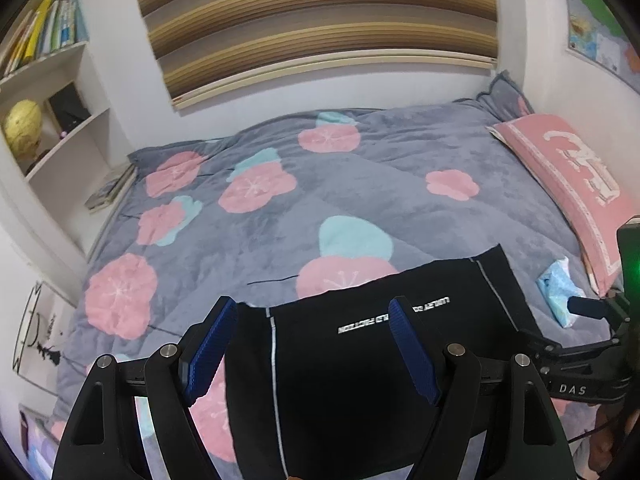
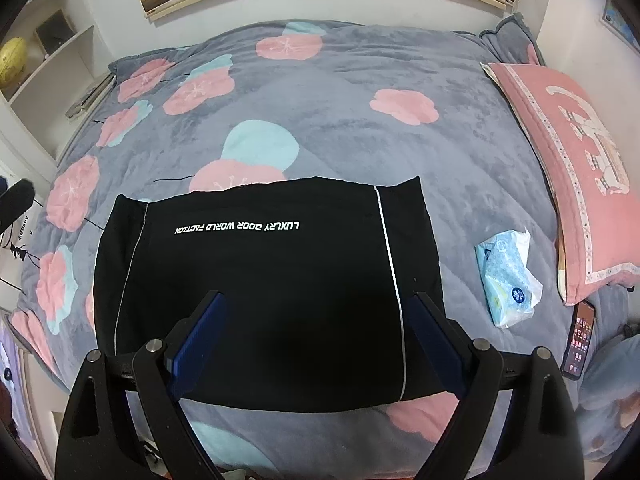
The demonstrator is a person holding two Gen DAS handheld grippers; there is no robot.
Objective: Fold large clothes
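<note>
A black garment (image 2: 264, 288) with thin white side stripes and white lettering lies folded into a flat rectangle on the grey flowered bedspread (image 2: 340, 120). It also shows in the left wrist view (image 1: 360, 360). My left gripper (image 1: 312, 312) is open and empty, held above the garment's near part. My right gripper (image 2: 318, 300) is open and empty, held above the garment's near edge. The right gripper's body (image 1: 580, 364) shows at the right edge of the left wrist view.
A blue tissue pack (image 2: 506, 276) lies right of the garment. A pink pillow (image 2: 572, 184) and a phone (image 2: 580, 340) lie at the bed's right side. White bookshelves (image 1: 52, 92) stand to the left. A striped blind (image 1: 312, 20) covers the far wall.
</note>
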